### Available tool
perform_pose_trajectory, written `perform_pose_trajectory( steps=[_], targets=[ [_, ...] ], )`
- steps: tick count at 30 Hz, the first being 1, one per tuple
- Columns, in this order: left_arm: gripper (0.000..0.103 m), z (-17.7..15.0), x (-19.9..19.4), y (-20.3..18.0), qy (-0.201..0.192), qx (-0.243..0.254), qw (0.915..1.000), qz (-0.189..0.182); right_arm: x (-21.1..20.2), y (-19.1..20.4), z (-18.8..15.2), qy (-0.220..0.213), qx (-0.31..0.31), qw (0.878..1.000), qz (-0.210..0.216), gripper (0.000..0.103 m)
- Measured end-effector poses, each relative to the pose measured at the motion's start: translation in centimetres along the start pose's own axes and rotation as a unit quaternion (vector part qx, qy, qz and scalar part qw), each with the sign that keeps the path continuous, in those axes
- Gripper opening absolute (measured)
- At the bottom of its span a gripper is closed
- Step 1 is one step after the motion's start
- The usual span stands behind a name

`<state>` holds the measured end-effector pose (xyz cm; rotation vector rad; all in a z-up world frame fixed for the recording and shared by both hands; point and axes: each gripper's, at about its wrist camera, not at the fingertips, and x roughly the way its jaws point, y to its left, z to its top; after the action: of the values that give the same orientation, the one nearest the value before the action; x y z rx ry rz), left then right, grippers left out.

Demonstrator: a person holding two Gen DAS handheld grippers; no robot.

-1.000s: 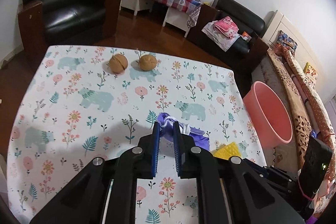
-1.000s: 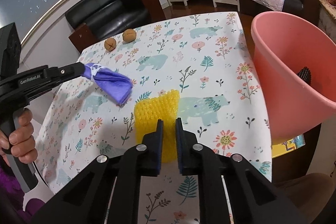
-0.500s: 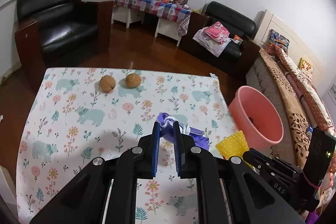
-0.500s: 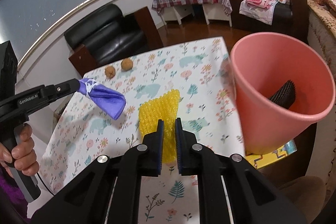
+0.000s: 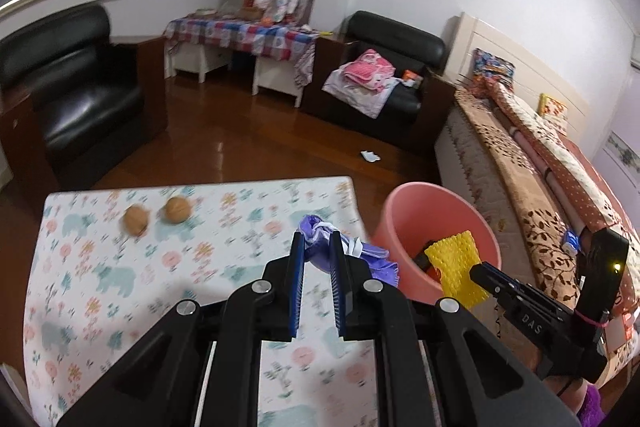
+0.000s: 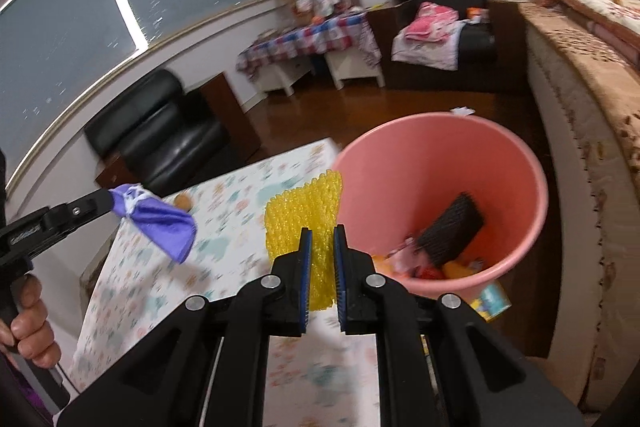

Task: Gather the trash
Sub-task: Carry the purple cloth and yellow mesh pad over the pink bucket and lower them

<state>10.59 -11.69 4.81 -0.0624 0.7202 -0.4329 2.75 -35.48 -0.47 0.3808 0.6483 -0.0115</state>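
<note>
1. Two grippers each clamp a piece of trash. The left gripper (image 5: 316,247) has its jaws nearly closed on a crumpled purple wrapper (image 5: 320,251), which hangs beyond the tips.
2. The right gripper (image 6: 320,243) pinches a yellow bubble sheet (image 6: 304,211) between nearly closed jaws.
3. The pink bin (image 6: 516,155), holding a dark brush (image 6: 452,227), sits just right of those jaws.
4. Two walnuts (image 5: 156,215) lie far ahead-left on the floral table (image 5: 80,287).
</note>
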Motion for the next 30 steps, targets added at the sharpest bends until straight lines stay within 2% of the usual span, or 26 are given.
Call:
perform_pose_trajectory(
  steps=[8,14,23,30],
  targets=[
    [0.011,1.7,3.1,-6.7,0.007,0.048,0.9986,-0.024,-0.8,-4.6,1.6,-0.027,0.022,0.998,-0.046,0.011],
    [0.011,1.9,6.3,-10.4,0.023,0.075,0.9964,-0.031,-0.3,-6.8,1.9,-0.031,0.034,0.997,-0.059,0.011],
    [0.011,1.3,10.9,-13.8,0.053,0.1,0.9931,-0.031,0.5,-8.8,2.2,-0.027,0.036,0.996,-0.072,0.011],
    [0.012,0.5,13.5,-14.9,0.069,0.107,0.9916,-0.024,1.9,-9.8,2.3,-0.016,0.039,0.996,-0.077,0.011]
  ],
)
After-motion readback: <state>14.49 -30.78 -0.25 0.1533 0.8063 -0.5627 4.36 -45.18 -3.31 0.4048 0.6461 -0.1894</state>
